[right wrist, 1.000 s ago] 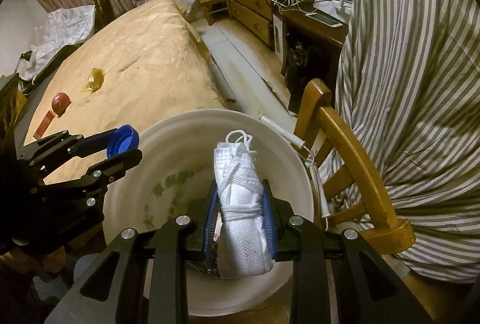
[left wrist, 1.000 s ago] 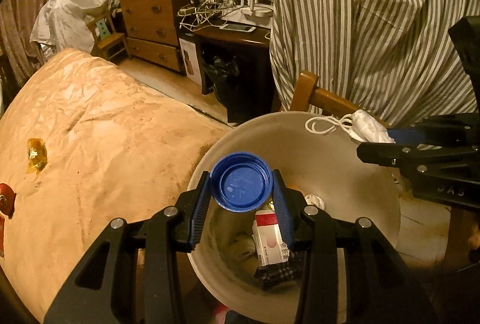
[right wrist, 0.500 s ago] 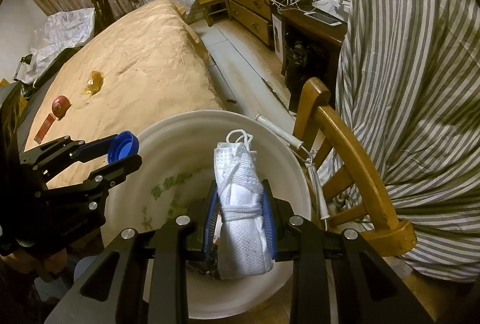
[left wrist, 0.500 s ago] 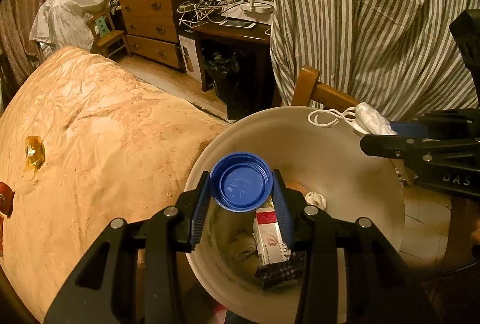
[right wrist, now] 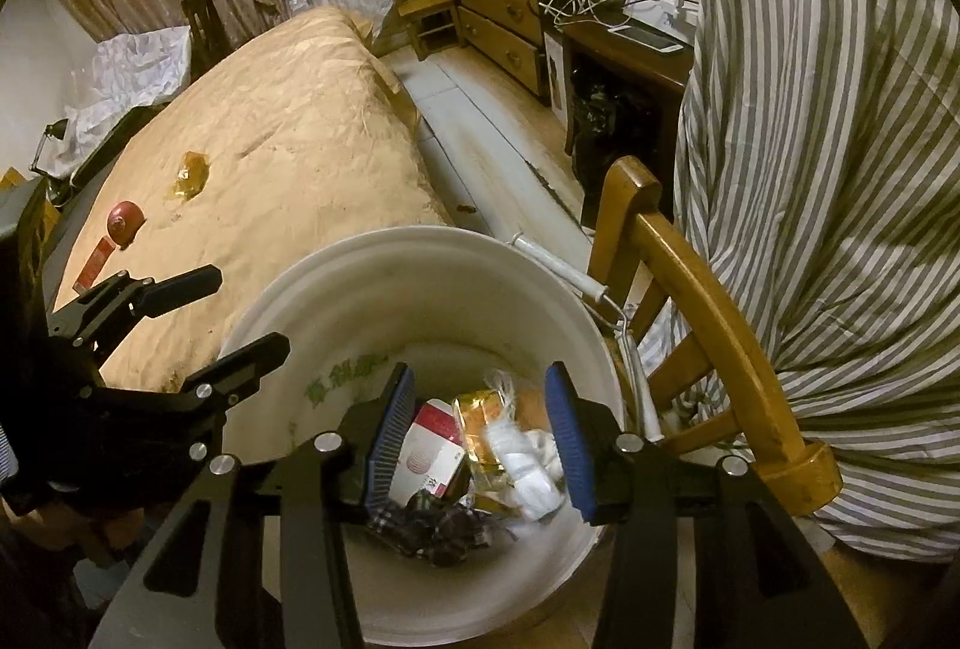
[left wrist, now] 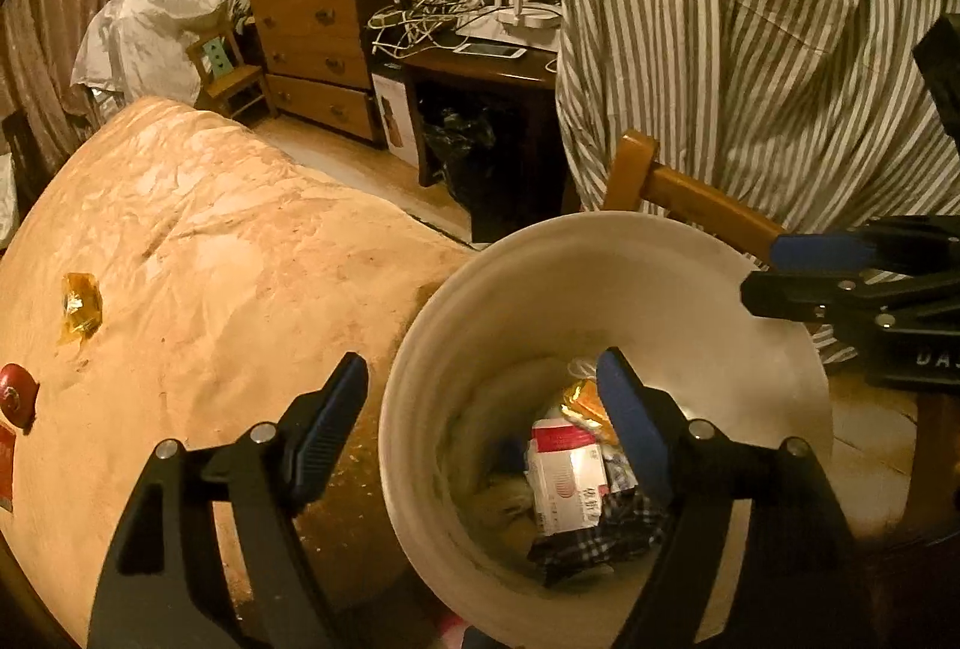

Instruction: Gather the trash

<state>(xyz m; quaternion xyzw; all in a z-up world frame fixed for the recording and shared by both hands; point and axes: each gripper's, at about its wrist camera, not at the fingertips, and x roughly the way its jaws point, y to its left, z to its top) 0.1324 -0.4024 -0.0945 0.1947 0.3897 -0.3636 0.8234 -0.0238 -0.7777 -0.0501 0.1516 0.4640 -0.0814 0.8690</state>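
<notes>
A white bucket [left wrist: 540,265] [right wrist: 336,313] stands beside the bed and holds trash: a red-and-white carton [left wrist: 564,475] [right wrist: 429,451], a gold wrapper [right wrist: 480,421], dark checked cloth [left wrist: 606,535] and a white mask [right wrist: 528,469], blurred. My left gripper [left wrist: 483,403] is open and empty over the bucket's left rim. My right gripper [right wrist: 480,439] is open and empty above the bucket. On the bed lie a yellow wrapper [left wrist: 81,304] [right wrist: 191,175], a red round thing [left wrist: 17,398] [right wrist: 125,220] and a red strip [right wrist: 96,262].
A tan bed [left wrist: 210,259] fills the left. A wooden chair [right wrist: 708,301] with a striped shirt [right wrist: 828,138] over it stands right of the bucket. A dresser [left wrist: 312,30] and a dark desk [left wrist: 498,72] with cables stand behind.
Both grippers opened. The blue cap left my left gripper and the white mask left my right gripper; the mask now lies in the bucket.
</notes>
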